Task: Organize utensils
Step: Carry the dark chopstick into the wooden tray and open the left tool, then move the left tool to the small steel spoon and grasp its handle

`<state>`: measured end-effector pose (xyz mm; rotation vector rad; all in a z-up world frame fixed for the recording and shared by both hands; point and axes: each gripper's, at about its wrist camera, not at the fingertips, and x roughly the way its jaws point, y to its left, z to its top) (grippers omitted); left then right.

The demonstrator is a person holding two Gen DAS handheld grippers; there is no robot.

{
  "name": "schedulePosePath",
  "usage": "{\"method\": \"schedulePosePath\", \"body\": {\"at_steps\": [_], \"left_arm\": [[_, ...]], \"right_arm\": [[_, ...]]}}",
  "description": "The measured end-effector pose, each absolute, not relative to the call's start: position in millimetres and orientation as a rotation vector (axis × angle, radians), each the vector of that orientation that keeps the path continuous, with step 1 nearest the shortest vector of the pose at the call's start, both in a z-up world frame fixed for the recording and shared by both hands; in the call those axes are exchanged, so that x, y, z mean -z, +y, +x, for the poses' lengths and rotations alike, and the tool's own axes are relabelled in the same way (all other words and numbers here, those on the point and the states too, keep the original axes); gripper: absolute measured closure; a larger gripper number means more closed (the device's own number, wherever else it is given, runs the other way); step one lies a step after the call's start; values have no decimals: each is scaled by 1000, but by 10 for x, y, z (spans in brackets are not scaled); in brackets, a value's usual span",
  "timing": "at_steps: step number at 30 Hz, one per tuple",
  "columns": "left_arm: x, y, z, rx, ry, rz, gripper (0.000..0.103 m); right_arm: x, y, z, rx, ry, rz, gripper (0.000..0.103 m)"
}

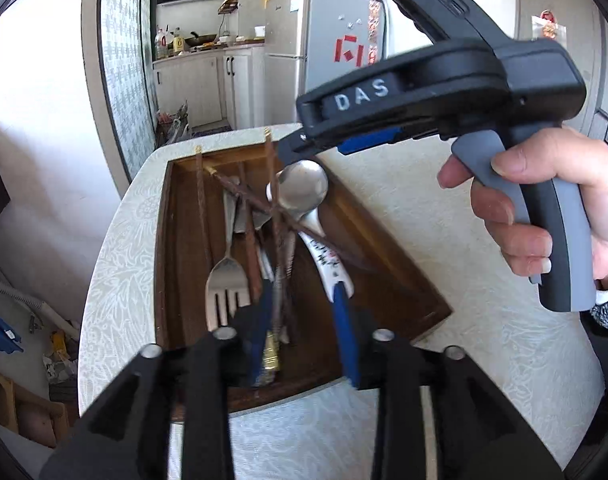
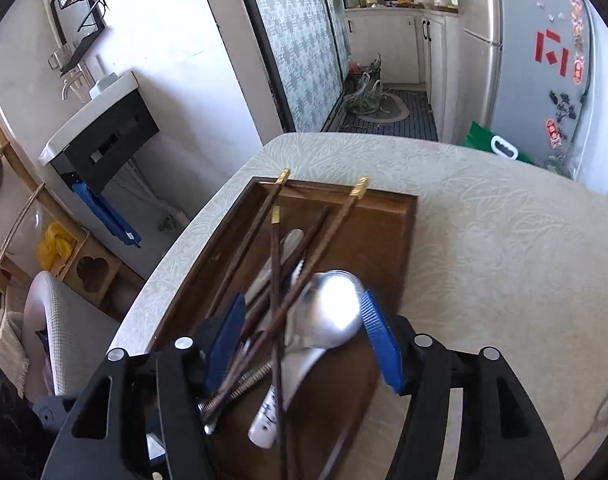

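A brown wooden tray (image 1: 387, 276) (image 2: 387, 220) holds a jumbled heap of utensils. In it lie a steel fork (image 1: 224, 280), a big metal spoon (image 1: 304, 184) (image 2: 331, 308) with a white inscribed handle (image 1: 327, 264), and several dark chopsticks (image 1: 202, 208) (image 2: 264, 216) with gold ends. My left gripper (image 1: 304, 344) hovers open over the near end of the heap, its blue pads (image 1: 345, 332) astride chopsticks and handles. My right gripper (image 2: 304, 340) (image 1: 304, 148) is open too, with the spoon's bowl and crossed chopsticks between its blue pads (image 2: 383, 344).
The tray rests on a table with a pale patterned cloth (image 1: 483, 360) (image 2: 503, 220), close to its rounded left edge (image 2: 176, 248). A hand (image 1: 523, 208) holds the right gripper's handle. Beyond stand a fridge (image 1: 335, 48) and kitchen counter (image 1: 208, 52).
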<state>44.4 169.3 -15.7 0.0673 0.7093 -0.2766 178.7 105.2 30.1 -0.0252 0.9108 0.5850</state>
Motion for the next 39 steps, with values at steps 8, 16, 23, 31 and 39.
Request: {"method": "schedulePosePath", "body": {"at_steps": [8,16,23,31,39], "left_arm": [[11,780,320,527,702,112,38],[158,30,439,605,737,152,36],[203,-370,593,632,755,195,35],[328,-620,765,645,788,225,35],[512,-771,848,647,835,260,35]], "right_arm": [[-396,-428,1523,-360,870,-117,31],[40,-1680,1480,-194,961,-84,31],[231,-2101,1639,-189,993,34,32],[331,-2285,1797,-273,1030,207,49],[341,-2119,1764,-339,1031,179,87]]}}
